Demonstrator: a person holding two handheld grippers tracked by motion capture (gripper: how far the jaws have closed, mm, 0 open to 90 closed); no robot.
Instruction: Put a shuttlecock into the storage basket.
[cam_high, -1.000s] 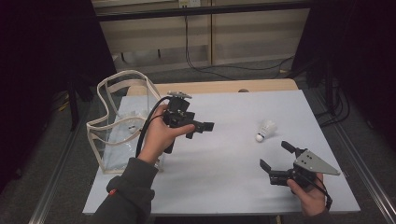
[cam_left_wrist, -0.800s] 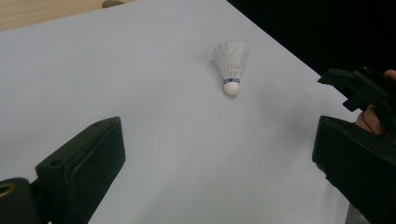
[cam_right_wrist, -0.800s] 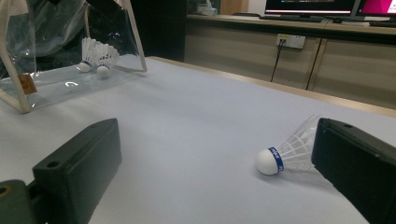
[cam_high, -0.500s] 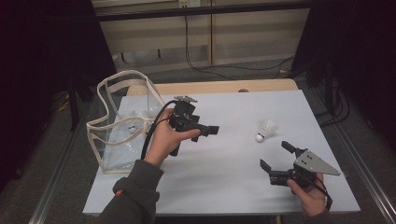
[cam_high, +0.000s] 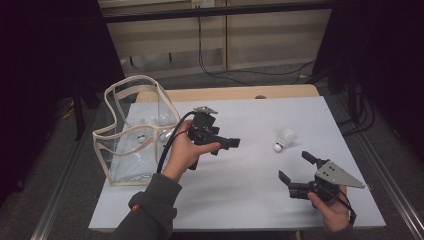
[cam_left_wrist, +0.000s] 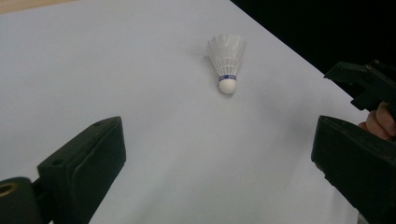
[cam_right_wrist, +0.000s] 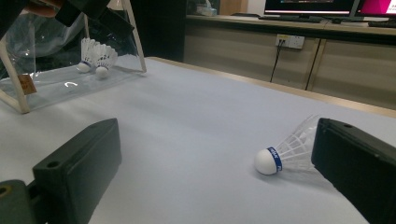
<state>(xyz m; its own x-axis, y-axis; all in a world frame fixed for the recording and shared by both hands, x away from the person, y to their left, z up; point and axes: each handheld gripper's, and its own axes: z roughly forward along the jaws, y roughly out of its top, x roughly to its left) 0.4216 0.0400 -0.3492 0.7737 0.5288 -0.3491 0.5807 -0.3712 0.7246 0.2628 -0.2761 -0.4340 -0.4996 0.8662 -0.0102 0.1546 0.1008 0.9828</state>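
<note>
A: In the high view, where do you stand now?
B: Your left gripper (cam_high: 227, 144) hangs over the middle of the table (cam_high: 250, 200), jaws wide apart and empty. The shuttlecock (cam_high: 283, 139) lies to its right, apart. Your right gripper (cam_high: 296, 172) waits near, also wide open and empty. The clear bag (cam_high: 131, 131) stands far left.

A: And the left gripper view?
B: The shuttlecock (cam_left_wrist: 226, 60) lies ahead between your jaws, cork toward you. I judge you are in the reaching step: go forward, lower, then close.

A: The right gripper view?
B: The shuttlecock (cam_right_wrist: 280, 151) lies just beside your right jaw. Two shuttlecocks (cam_right_wrist: 95, 57) are in the bag (cam_right_wrist: 60, 79).
</note>
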